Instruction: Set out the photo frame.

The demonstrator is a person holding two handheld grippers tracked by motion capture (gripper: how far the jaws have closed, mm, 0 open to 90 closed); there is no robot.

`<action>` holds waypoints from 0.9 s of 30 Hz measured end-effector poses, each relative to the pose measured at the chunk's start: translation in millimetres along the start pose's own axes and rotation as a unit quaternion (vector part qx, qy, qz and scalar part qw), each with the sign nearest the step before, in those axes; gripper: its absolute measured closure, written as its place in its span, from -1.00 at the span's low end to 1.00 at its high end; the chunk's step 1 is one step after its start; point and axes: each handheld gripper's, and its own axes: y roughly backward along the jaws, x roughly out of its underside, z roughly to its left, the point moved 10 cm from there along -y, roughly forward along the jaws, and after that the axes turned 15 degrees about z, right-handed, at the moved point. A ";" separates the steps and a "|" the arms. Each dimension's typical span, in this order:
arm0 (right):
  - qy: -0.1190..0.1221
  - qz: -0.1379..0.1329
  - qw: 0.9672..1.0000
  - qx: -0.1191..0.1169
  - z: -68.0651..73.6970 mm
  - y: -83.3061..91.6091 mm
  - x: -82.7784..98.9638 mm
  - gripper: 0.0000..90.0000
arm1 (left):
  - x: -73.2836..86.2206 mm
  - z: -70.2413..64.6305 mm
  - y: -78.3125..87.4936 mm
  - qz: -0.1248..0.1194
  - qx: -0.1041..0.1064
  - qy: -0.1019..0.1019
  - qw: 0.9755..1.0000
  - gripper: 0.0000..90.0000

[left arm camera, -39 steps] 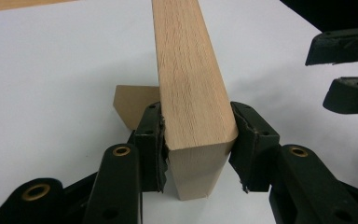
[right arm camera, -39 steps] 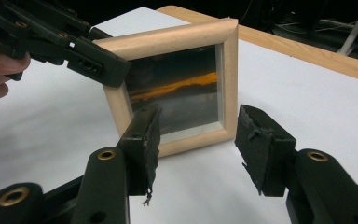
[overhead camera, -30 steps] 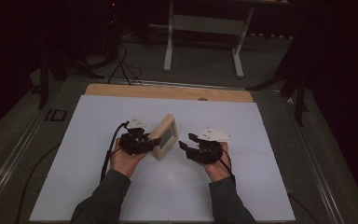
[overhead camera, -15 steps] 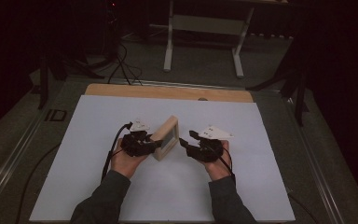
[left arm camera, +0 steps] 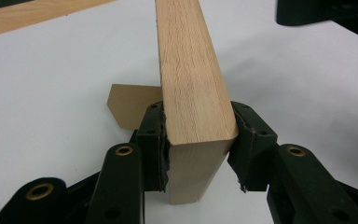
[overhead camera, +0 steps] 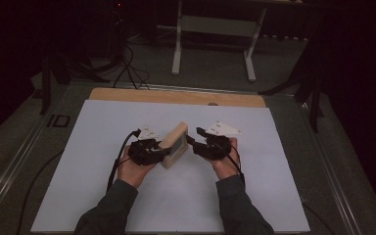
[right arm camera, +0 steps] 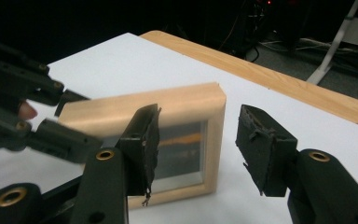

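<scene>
Frame [overhead camera: 175, 145] stood on edge, clamped in my left gripper [left arm camera: 198, 140] for steadiness; right gripper [right arm camera: 198, 144] hovered, jaws apart, before its glass.

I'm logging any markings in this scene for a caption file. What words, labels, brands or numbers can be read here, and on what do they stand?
No readable text.
Wooden frame, clamped by the left gripper: bare wood; its glass shows only a blurred orange streak.
Dark plate at the table's left edge: a pale outline mark, too small to read.
Right gripper, jaws open: no markings.
</scene>
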 end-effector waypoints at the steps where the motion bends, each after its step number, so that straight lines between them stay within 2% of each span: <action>1: -0.001 0.000 1.000 0.000 -0.5 -0.8 -0.9 0.08 | 0.0 -0.6 -0.2 0.000 -0.002 -0.002 1.000 0.34; 6: -0.002 -0.005 1.000 -0.003 -3.1 -4.0 -8.6 0.17 | 0.1 -3.0 -0.7 -0.001 -0.008 -0.008 1.000 0.34; 16: 0.003 -0.002 1.000 0.010 -12.8 -12.4 -20.3 0.37 | 0.1 -8.4 -2.2 -0.004 -0.022 -0.020 1.000 0.34; 20: 0.006 0.000 1.000 0.018 -14.8 -17.0 -24.5 0.49 | 0.6 -9.5 -2.5 -0.007 -0.025 -0.021 0.999 0.33; 21: 0.008 0.000 1.000 0.023 -16.4 -20.0 -26.9 0.62 | 0.6 -10.8 -3.0 -0.010 -0.028 -0.023 0.999 0.33; 23: 0.005 -0.001 1.000 0.026 -18.0 -22.4 -28.2 0.74 | 0.6 -11.6 -3.2 -0.013 -0.031 -0.025 0.999 0.33; 27: 0.005 0.003 1.000 0.026 -17.9 -28.4 -29.5 0.88 | 0.9 -11.7 -3.5 -0.021 -0.033 -0.025 0.999 0.33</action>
